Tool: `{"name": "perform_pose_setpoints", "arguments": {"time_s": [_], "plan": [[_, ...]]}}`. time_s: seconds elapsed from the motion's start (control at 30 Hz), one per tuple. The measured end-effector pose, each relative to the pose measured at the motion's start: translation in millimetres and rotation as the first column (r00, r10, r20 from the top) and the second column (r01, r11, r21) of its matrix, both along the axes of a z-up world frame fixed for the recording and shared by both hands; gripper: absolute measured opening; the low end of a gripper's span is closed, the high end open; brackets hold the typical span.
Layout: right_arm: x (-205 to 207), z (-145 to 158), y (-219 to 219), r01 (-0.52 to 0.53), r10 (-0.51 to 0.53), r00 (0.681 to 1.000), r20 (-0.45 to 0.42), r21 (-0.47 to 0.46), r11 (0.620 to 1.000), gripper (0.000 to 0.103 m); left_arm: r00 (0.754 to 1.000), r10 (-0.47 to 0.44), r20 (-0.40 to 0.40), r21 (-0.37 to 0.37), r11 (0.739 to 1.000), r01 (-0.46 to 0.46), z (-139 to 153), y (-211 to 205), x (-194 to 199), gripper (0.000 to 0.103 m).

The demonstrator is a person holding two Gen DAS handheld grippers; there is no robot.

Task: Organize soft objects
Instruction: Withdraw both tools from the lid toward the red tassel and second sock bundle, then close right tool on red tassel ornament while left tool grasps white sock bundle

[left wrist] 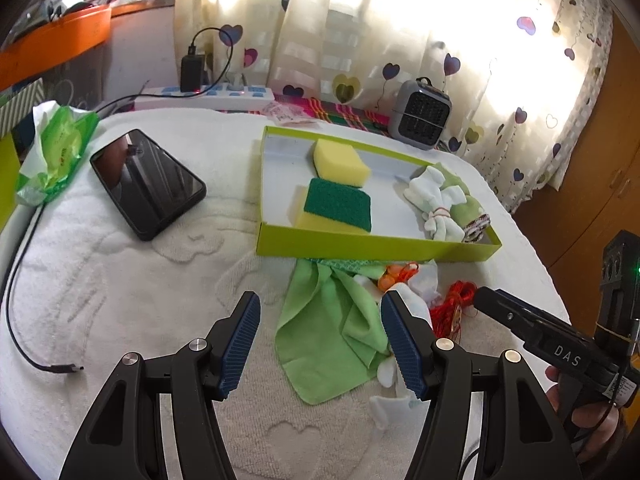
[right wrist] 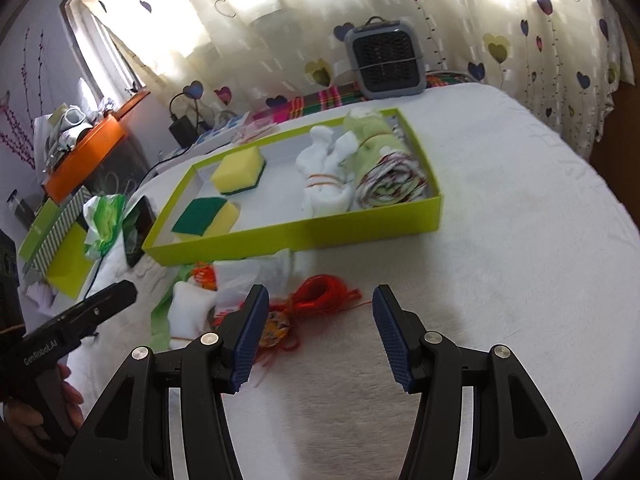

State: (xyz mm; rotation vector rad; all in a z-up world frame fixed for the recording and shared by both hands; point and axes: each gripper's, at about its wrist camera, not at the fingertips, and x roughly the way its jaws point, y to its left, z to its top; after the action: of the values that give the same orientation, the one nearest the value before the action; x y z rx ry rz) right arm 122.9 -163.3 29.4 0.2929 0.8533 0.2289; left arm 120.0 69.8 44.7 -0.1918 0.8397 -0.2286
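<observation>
A lime-green box [left wrist: 360, 246] on the white towel holds a yellow sponge [left wrist: 340, 160], a green-topped sponge [left wrist: 338, 204], a tied white sock bundle [left wrist: 436, 204] and a rolled green cloth [right wrist: 384, 176]. In front of the box lies a loose heap: a green cloth [left wrist: 328, 332], white pieces [right wrist: 188, 312], an orange item [left wrist: 396, 274] and a red string tangle [right wrist: 320, 292]. My left gripper [left wrist: 320, 308] is open above the green cloth, not touching it. My right gripper [right wrist: 320, 308] is open just short of the red string, nothing between its pads.
A black phone [left wrist: 148, 184], a green tissue pack [left wrist: 56, 152] and a loose cable [left wrist: 24, 320] lie at the left. A power strip [left wrist: 208, 96] and a small grey heater [left wrist: 420, 116] stand behind the box, before the curtain. A hand [right wrist: 36, 412] holds the left gripper.
</observation>
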Motion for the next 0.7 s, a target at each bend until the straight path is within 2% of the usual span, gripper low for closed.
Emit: {"name": "perform_pose_setpoints", "arguments": {"time_s": [0.23,0.43,0.7], "plan": [[7,-10,14,0.009,-0.009,0.999,-0.047,0.018,1.000,0.055,1.000,-0.010,-0.012,-0.013,1.000,0.010,-5,4,-3,0.063],[12,-17,23,0.032,-0.036,0.996,-0.088,-0.045,0.998,0.055,1.000,-0.017,-0.017,-0.024,1.000,0.017,-6,6,-2,0.063],[8,-16,29,0.020,-0.030,0.997,-0.071,-0.136,0.990,0.055,0.999,-0.031,-0.020,-0.019,0.999,0.031,-6,2,-3,0.063]]}}
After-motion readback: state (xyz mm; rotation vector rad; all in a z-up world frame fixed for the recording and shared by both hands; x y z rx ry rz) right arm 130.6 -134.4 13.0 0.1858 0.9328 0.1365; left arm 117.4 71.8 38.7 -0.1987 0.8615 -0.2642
